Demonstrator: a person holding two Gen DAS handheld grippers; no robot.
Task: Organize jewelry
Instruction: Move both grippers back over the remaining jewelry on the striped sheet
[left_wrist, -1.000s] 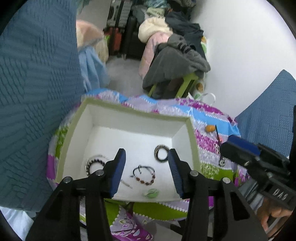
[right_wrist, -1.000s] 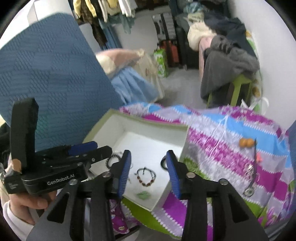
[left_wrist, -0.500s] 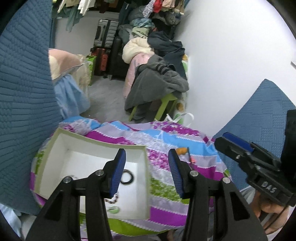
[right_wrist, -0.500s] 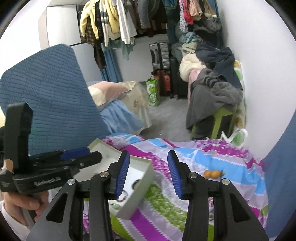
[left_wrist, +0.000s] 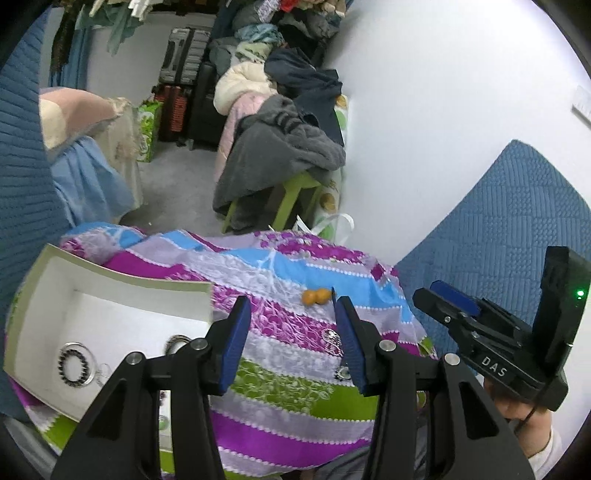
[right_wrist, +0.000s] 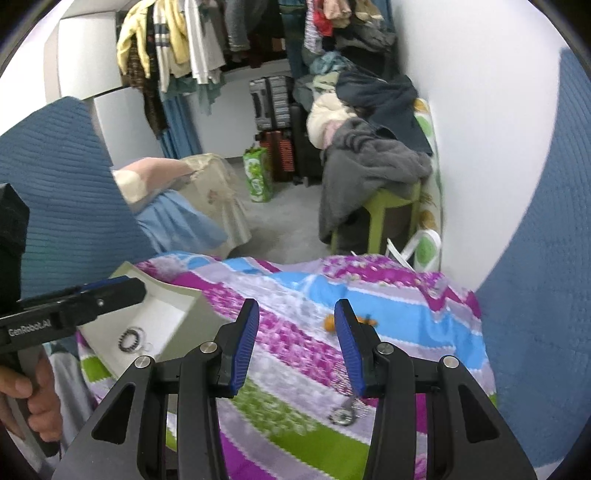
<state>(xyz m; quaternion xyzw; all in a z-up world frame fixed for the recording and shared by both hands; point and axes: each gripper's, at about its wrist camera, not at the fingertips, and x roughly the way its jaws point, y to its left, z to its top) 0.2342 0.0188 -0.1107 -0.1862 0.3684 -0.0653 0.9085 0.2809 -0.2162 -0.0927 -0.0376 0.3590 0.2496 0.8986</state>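
A white open box (left_wrist: 110, 306) lies on the left of the colourful cloth (left_wrist: 295, 384); a beaded bracelet (left_wrist: 75, 363) and a dark ring bracelet (left_wrist: 176, 341) lie in it. The box (right_wrist: 173, 314) and bracelet (right_wrist: 129, 338) also show in the right wrist view. On the cloth lie an orange bead piece (left_wrist: 317, 296), a silver ornament (left_wrist: 332, 338) and a small ring piece (right_wrist: 341, 415). My left gripper (left_wrist: 291, 343) is open and empty above the cloth. My right gripper (right_wrist: 295, 347) is open and empty above the cloth; it also shows at the right of the left wrist view (left_wrist: 443, 299).
Blue quilted cushions (left_wrist: 517, 240) flank the cloth on both sides. Behind are a green stool (right_wrist: 388, 210) piled with grey clothes, suitcases (right_wrist: 277, 99), hanging clothes and a white wall (left_wrist: 443, 110).
Both grippers have swung right and tilted up, away from over the box toward the middle of the cloth. The box now sits at the left of both views. Both stay open.
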